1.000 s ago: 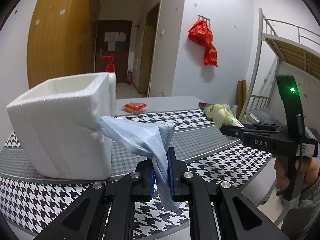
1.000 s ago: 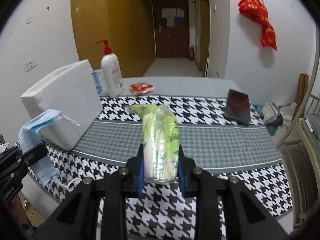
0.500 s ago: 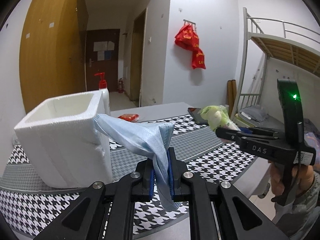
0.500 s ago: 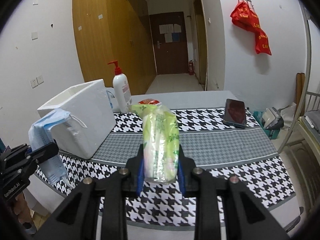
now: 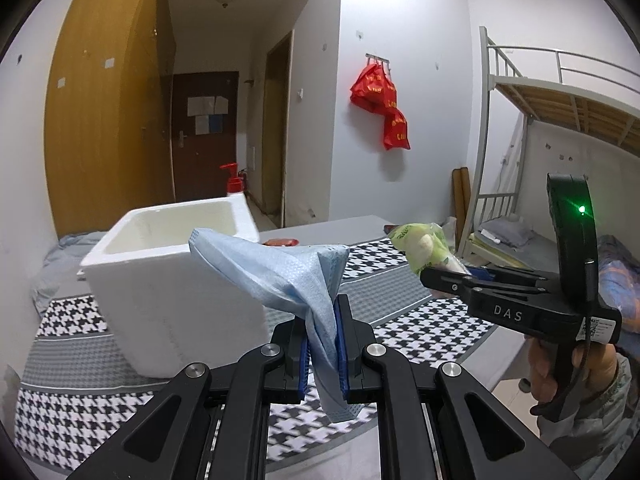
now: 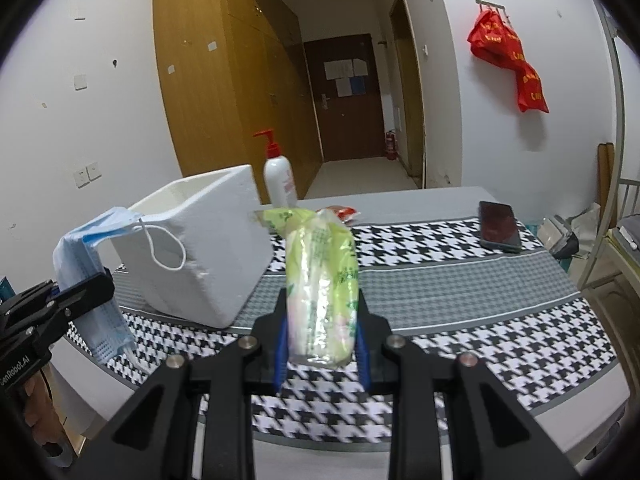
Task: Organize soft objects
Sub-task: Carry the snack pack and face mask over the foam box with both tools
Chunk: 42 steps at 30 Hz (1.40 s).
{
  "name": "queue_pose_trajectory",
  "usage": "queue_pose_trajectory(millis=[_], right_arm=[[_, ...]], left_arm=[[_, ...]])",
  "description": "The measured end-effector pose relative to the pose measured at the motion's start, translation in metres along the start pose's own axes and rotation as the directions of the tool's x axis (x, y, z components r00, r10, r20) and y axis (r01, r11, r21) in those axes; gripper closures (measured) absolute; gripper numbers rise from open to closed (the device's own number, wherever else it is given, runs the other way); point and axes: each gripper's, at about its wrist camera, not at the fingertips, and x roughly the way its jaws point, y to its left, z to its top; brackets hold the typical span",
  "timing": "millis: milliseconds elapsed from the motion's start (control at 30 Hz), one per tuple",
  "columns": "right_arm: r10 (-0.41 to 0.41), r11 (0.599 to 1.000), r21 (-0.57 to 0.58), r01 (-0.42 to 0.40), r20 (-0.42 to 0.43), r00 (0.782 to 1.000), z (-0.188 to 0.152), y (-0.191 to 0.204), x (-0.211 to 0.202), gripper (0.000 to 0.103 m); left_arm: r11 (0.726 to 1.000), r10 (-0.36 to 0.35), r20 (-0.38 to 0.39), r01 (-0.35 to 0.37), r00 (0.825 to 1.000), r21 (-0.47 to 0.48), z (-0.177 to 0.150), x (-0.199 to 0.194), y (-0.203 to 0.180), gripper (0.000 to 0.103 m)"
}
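Note:
My left gripper (image 5: 322, 342) is shut on a blue face mask (image 5: 280, 272) and holds it above the table, just right of an open white foam box (image 5: 172, 276). The mask (image 6: 92, 264) and left gripper (image 6: 76, 292) also show at the left of the right wrist view, with an ear loop hanging in front of the box (image 6: 200, 248). My right gripper (image 6: 322, 346) is shut on a green tissue pack (image 6: 322, 276), held above the table to the right of the box. The pack (image 5: 424, 244) and right gripper (image 5: 448, 276) show in the left wrist view.
A houndstooth cloth covers the table (image 6: 460, 268). A pump bottle (image 6: 278, 180) stands behind the box, a red packet (image 6: 346, 211) lies beside it, and a phone (image 6: 500, 226) lies at the far right. A bunk bed (image 5: 560, 128) stands right of the table.
Both grippers have risen with their loads, so the box's open top now shows. The mask and tissue pack stay clamped.

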Motion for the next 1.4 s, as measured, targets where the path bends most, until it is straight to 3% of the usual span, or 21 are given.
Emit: queue_pose_trajectory(millis=[700, 1133, 1400], right_arm=[[0.068, 0.994, -0.080, -0.068, 0.004, 0.998, -0.007, 0.112, -0.007, 0.072], [0.082, 0.994, -0.083, -0.077, 0.056, 0.995, -0.010, 0.150, -0.014, 0.071], [0.089, 0.992, -0.096, -0.082, 0.066, 0.994, 0.004, 0.154, -0.005, 0.071]], left_arm=[[0.996, 0.086, 0.045, -0.084, 0.995, -0.034, -0.012, -0.062, 0.071, 0.091], [0.995, 0.094, 0.065, -0.093, 0.993, -0.029, -0.019, -0.081, 0.096, 0.091], [0.994, 0.109, 0.080, -0.107, 0.991, -0.028, -0.007, -0.077, 0.102, 0.091]])
